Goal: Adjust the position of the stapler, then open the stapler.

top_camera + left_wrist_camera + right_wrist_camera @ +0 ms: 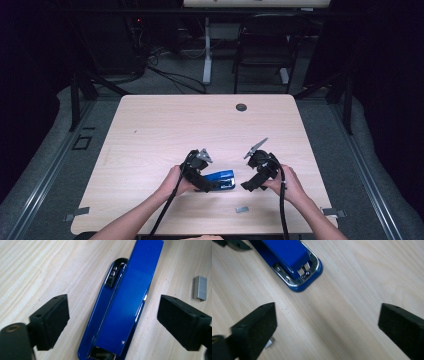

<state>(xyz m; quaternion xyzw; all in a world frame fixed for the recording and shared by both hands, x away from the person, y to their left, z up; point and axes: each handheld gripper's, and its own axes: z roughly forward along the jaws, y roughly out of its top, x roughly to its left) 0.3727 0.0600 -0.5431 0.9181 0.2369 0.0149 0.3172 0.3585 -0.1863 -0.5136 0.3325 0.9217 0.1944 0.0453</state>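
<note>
Between left gripper [113,322] jaws: blue stapler [125,305], flat on wooden table [165,125], lengthwise along jaw axis, gap on both sides, no contact visible. Jaws spread wide. Staple strip [200,287] on table just past one jaw. Right gripper [327,330] also gaping, gripping nothing, bare wood between jaws; stapler front end just ahead of it.

One blue stapler [221,179], one strip of staples [242,209], two claws on one table [165,125].
</note>
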